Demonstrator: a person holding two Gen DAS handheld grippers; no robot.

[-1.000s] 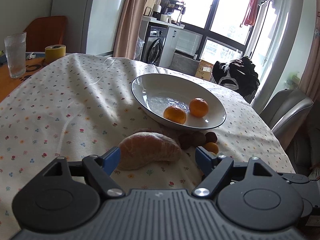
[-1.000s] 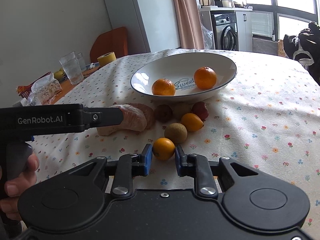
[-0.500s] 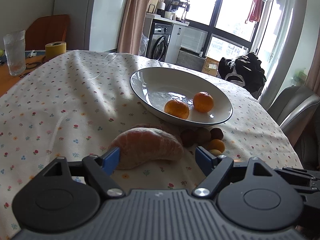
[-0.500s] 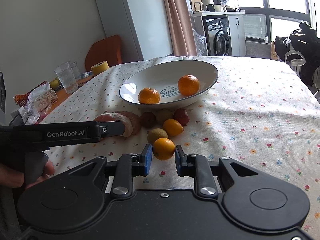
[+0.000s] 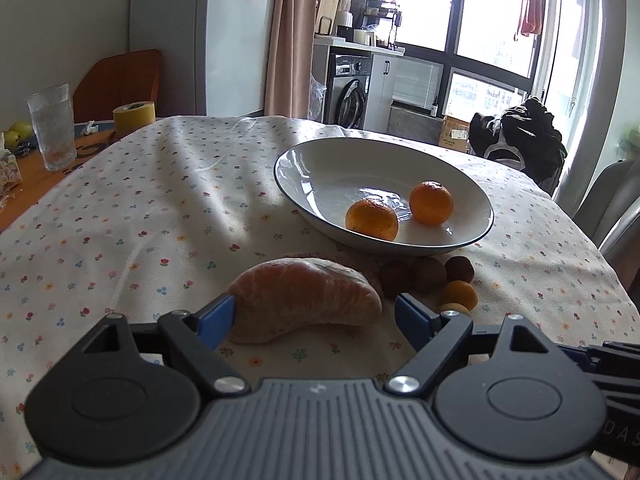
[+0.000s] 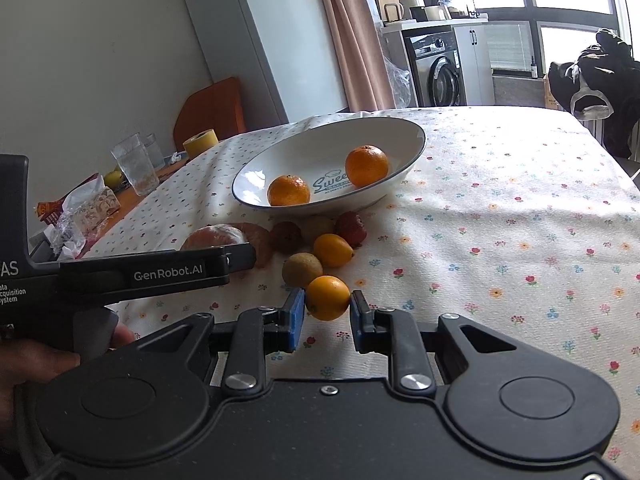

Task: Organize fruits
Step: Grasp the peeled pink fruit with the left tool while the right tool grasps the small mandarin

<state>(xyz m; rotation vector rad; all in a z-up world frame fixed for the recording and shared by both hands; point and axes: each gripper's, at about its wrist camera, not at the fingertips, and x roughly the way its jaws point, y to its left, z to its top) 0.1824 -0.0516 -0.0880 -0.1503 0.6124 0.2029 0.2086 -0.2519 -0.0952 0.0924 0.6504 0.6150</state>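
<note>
Tongs, right (image 6: 327, 312): blue pads are clamping a small orange fruit (image 6: 327, 297) from 9 and 3 o'clock, pressing on both flanks. Fruit is round, with no long axis to align. It seems to be riding clear of the floral tablecloth (image 6: 500, 216), though contact underneath cannot be confirmed.

Tongs, left (image 5: 314, 316): jaws are standing wide apart, straddling a large peeled citrus piece (image 5: 304, 300). Its long axis is running 9 to 3 o'clock, straight across the opening; the left pad (image 5: 216, 316) is touching or nearly touching one end, while the right pad is sitting clear of the other.

Destination, white bowl (image 6: 412, 136): lying at 12 o'clock from both tongs, past the loose fruit, and already holding two oranges (image 6: 289, 190).

Loose stock: a cluster of small fruits (image 6: 316, 240), brown, reddish and orange, is sitting between the tongs and the bowl's near rim.

Governing relation: the right tongs are carrying a load and facing the bowl, so the coming move is probably a lift forward toward 12 o'clock, over the cluster and the rim. The left tongs would need to close along the piece's length first.
</note>
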